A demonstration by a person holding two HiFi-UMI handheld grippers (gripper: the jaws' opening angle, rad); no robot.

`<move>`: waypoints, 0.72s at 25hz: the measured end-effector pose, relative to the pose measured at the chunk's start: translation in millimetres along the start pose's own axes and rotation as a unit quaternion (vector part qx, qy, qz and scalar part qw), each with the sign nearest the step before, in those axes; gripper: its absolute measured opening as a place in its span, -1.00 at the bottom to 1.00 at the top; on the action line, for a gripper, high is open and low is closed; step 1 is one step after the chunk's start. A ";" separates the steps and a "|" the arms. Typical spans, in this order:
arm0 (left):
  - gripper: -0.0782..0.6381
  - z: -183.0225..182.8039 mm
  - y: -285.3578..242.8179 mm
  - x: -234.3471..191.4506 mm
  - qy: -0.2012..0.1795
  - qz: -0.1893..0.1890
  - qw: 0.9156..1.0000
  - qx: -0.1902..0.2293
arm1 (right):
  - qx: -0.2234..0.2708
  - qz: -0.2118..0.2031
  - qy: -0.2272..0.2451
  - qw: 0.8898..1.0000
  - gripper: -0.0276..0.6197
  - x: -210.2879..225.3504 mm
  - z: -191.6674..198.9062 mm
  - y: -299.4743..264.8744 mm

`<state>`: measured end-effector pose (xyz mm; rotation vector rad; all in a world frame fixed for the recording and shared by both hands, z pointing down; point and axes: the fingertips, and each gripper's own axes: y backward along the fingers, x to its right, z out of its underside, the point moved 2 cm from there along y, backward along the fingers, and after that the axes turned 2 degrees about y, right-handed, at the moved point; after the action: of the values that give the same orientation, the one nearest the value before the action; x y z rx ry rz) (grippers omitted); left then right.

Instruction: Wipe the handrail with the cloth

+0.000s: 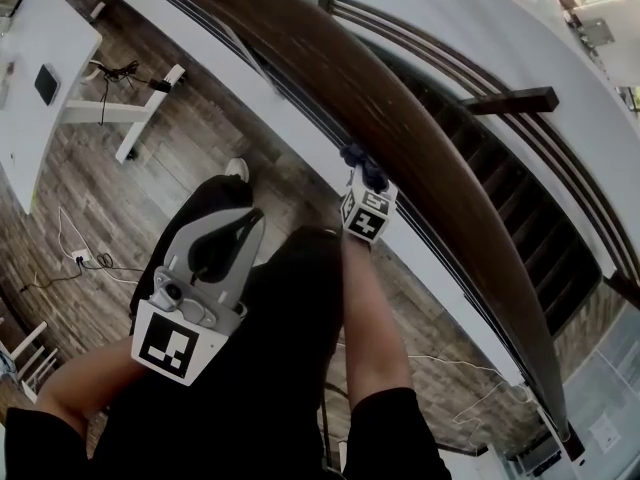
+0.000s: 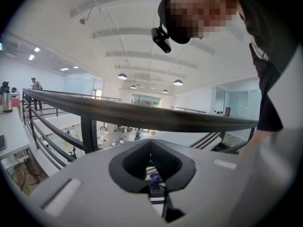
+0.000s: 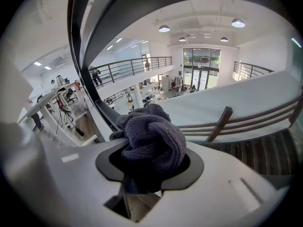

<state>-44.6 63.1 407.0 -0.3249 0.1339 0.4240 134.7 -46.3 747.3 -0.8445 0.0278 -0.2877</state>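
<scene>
Clamping the bunched cloth tight in the right gripper, right at the near edge of the handrail (dark wood, curving away). Holding the left gripper lower down, well apart from it, jaws closed together on nothing.

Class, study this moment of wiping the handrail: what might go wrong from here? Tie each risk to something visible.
1. The cloth is a bunched wad between the fingers of the right gripper; it may slip out and drop past the handrail onto the stairs.
2. Bunched like this, only a small patch would likely touch the wood, leaving parts unwiped.
</scene>
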 end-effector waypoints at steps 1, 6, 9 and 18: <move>-0.78 0.3 1.0 0.4 0.000 -0.004 1.000 -0.001 | -0.001 -0.001 0.002 1.000 -0.43 1.4 1.1 0.9; -0.78 0.1 -1.0 6.5 -0.001 -0.011 1.000 0.003 | 0.002 -0.007 0.006 1.000 -0.43 6.6 3.5 4.6; -0.78 0.2 -1.5 10.9 -0.001 -0.011 1.000 0.003 | 0.004 -0.006 0.003 1.000 -0.43 10.9 7.4 7.3; -0.78 4.9 -1.4 34.7 -0.001 -0.001 1.000 -0.008 | 0.000 -0.017 -0.006 1.000 -0.43 20.8 14.9 15.2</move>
<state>-12.3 76.7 405.3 -0.3402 0.1284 0.4230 160.4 -31.4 747.8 -0.8474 0.0024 -0.3147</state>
